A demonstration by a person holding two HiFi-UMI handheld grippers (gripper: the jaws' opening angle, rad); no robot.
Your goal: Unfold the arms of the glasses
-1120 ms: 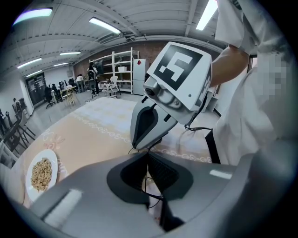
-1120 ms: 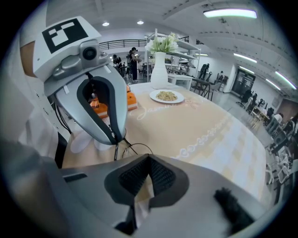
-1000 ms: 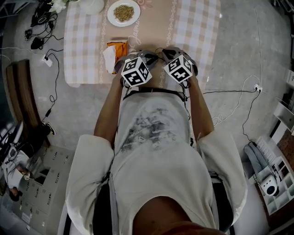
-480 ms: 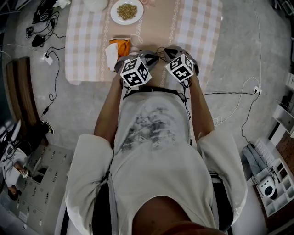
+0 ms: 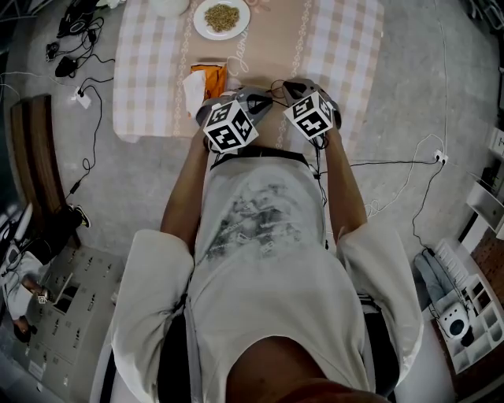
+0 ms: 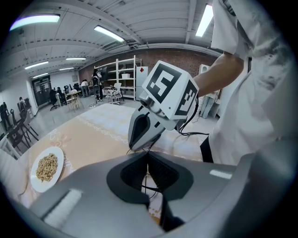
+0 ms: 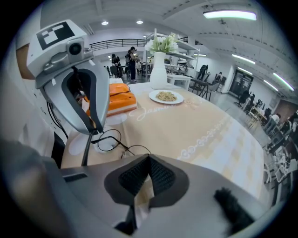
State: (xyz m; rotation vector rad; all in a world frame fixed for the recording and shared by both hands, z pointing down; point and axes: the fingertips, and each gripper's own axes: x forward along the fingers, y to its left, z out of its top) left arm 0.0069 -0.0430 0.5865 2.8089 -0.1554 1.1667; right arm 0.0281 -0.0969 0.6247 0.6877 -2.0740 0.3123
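Standing at the near edge of the table (image 5: 150,71), the person held both grippers close together over the checked cloth. The left gripper (image 6: 148,158) had its jaws pressed together on a thin black wire of the glasses (image 7: 106,139). In the left gripper view this wire ran up between the ribbed pads (image 6: 163,172). The right gripper (image 7: 149,160) also had its jaws closed. Its tip sat at the rim of the lens on the right, and thin wire emerged from beneath that tip in the left gripper view, so it appeared to pinch the frame there.

The glasses, with round lenses in a thin dark wire frame, spanned the short gap between the two gripper tips, low over the cloth near the table's near edge. Whether the frame rested on the cloth could not be determined.

An orange packet (image 7: 118,100) lay just beyond the glasses, to the left. A white plate (image 5: 221,17) of food sat farther off, and a white vase (image 7: 158,69) of flowers stood at the far end.
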